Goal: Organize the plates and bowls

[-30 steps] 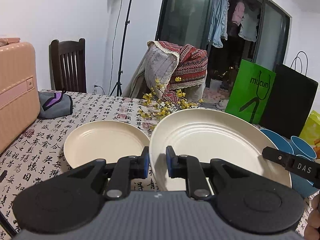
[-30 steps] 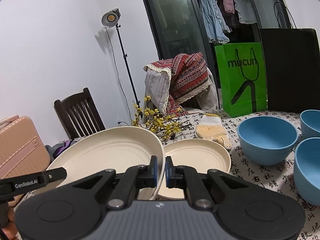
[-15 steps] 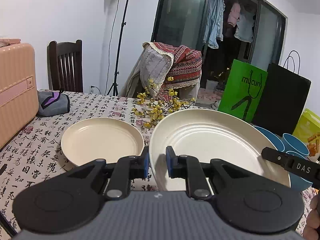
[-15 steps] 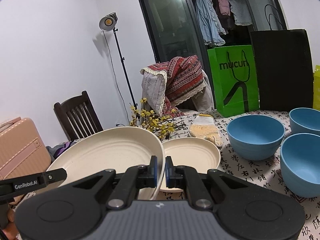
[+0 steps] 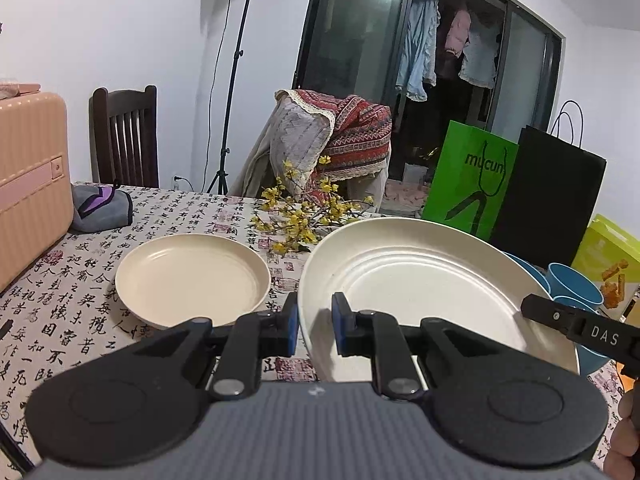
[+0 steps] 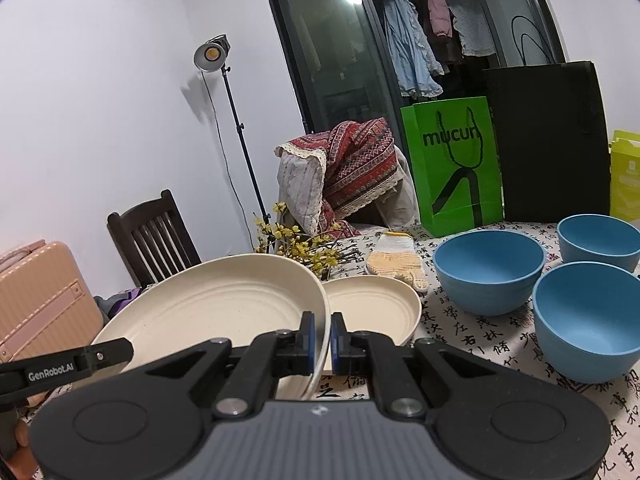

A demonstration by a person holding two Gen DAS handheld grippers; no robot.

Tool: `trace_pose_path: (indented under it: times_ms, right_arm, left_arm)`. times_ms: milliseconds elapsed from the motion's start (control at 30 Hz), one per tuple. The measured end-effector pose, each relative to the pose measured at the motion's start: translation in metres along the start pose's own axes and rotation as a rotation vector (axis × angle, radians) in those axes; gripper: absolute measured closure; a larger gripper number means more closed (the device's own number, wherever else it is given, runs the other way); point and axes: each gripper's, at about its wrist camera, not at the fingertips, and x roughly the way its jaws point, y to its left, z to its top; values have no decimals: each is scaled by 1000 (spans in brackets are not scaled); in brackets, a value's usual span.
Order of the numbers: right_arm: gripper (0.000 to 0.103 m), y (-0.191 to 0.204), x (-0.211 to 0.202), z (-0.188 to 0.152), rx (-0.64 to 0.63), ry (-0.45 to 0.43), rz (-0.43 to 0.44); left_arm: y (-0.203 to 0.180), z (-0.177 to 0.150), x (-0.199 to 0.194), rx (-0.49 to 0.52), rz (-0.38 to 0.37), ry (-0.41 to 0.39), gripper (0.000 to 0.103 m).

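Both claws pinch the large plate [image 5: 420,276] above a smaller plate [image 6: 372,304], blue bowls [image 6: 488,268] alongside.

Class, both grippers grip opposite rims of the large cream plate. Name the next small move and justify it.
Probably carry the large cream plate sideways until it is over the smaller cream plate, then lower it. The left gripper and right gripper hold it raised beside that plate, and like plates stack.
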Motion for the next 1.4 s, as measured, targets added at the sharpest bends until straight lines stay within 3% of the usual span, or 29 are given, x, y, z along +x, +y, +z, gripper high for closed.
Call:
trace_pose_path:
  times_ms: [1400]
  right_arm:
    - [95,-45,-71,-26,23,-43,-45]
  left_arm:
    - [-39,-40,-37,11,-96,6,86]
